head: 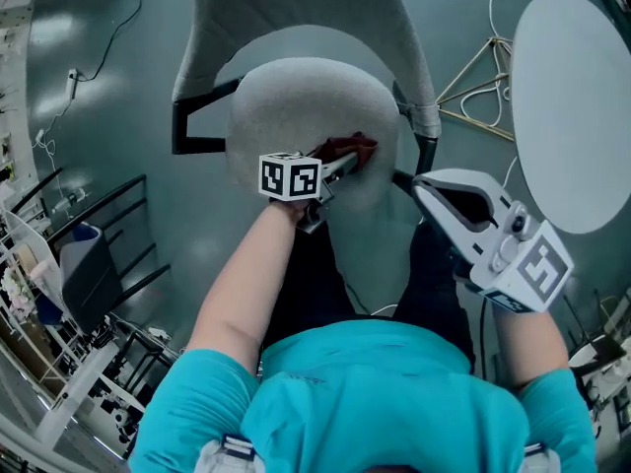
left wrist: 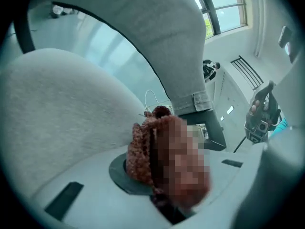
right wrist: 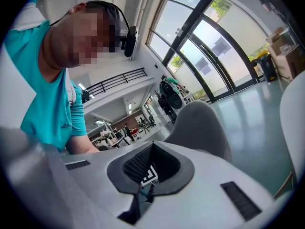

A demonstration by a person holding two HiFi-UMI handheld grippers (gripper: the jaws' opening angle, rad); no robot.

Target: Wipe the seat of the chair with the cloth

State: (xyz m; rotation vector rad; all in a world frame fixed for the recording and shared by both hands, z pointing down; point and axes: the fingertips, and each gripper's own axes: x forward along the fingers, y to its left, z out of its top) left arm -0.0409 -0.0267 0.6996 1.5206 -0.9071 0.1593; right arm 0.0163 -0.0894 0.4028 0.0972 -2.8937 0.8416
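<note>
The grey chair seat (head: 286,111) lies below me, its curved backrest (head: 296,8) on the far side. A dark red cloth (head: 350,149) rests on the right part of the seat, and my left gripper (head: 345,163) is shut on it. In the left gripper view the knobbly red-brown cloth (left wrist: 143,149) bulges out between the jaws, pressed by the grey seat (left wrist: 57,113); part of it is blurred. My right gripper (head: 424,185) hangs off the seat's right side, shut and holding nothing. The right gripper (right wrist: 151,165) faces my teal shirt (right wrist: 47,104).
A round white table (head: 582,106) stands at the right, with a wire frame (head: 483,77) on the floor beside it. A black rack and shelving (head: 99,264) crowd the left. The chair's black armrest bracket (head: 197,126) juts out at the seat's left.
</note>
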